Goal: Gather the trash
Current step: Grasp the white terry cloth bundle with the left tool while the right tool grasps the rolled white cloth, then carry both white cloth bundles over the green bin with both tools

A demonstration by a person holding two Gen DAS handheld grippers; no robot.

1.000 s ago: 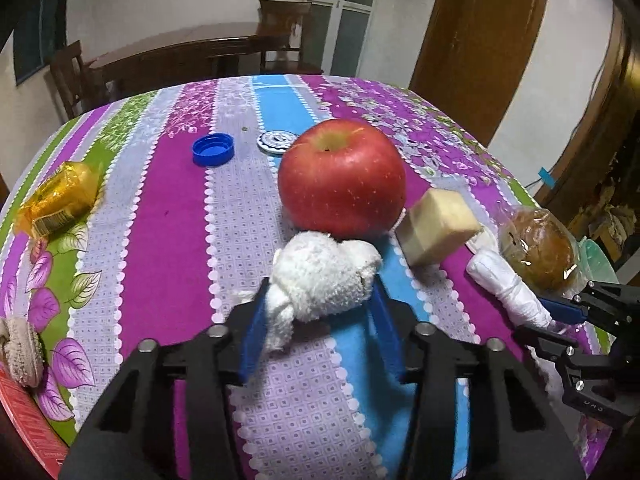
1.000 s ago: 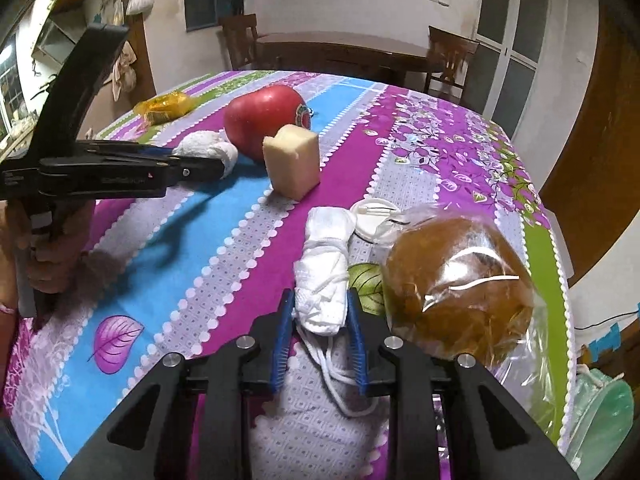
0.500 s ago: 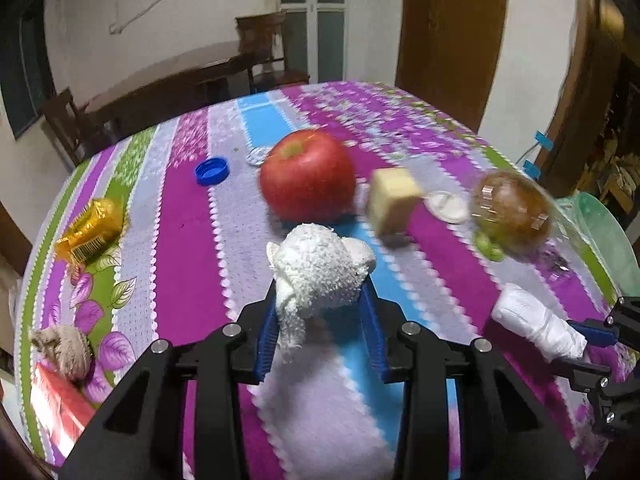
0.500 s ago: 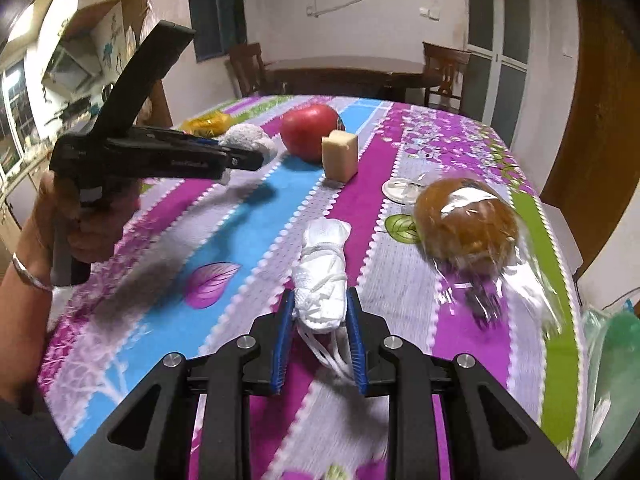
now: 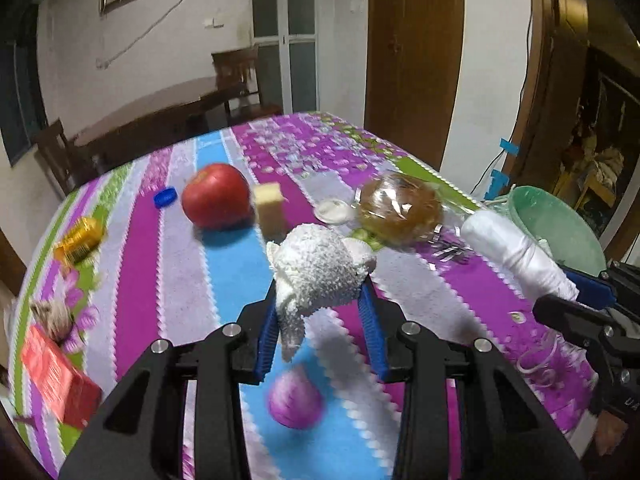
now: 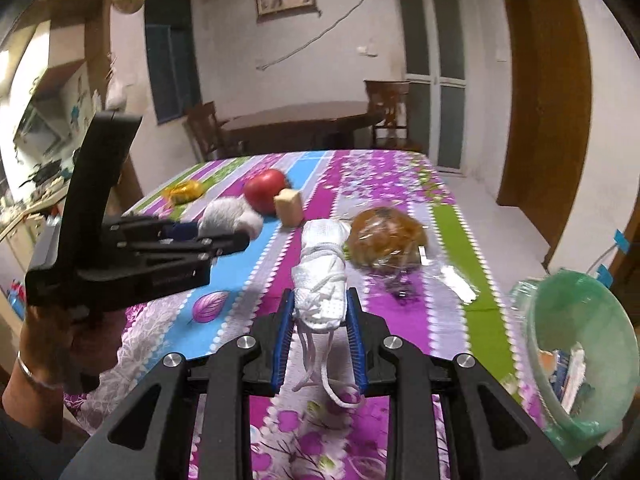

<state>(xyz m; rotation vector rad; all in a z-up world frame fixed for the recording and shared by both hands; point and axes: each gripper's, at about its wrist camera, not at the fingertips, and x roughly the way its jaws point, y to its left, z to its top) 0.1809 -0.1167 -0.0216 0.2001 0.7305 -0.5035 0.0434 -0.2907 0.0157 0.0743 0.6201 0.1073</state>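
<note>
My left gripper (image 5: pixel 320 312) is shut on a crumpled white tissue wad (image 5: pixel 320 268) and holds it above the striped tablecloth (image 5: pixel 176 264). My right gripper (image 6: pixel 319 320) is shut on a rolled white face mask (image 6: pixel 322 280) with dangling straps, also lifted off the table. In the left wrist view the mask (image 5: pixel 516 256) is at the right, close to a green plastic bin (image 5: pixel 560 228). In the right wrist view the bin (image 6: pixel 580 344) is at the lower right, beyond the table edge, with trash inside. The left gripper (image 6: pixel 236 236) with the tissue (image 6: pixel 230 216) shows at the left.
On the table are a red apple (image 5: pixel 216 196), a cheese-coloured block (image 5: pixel 270 204), a wrapped bun (image 5: pixel 400 208), a white lid (image 5: pixel 332 212), a blue bottle cap (image 5: pixel 165 197), a yellow wrapper (image 5: pixel 80 240), a red packet (image 5: pixel 56 376) and a brown crumpled scrap (image 5: pixel 54 314).
Both grippers have risen and swung right toward the green bin, carrying the tissue wad and the mask. The bin has come into full view.
</note>
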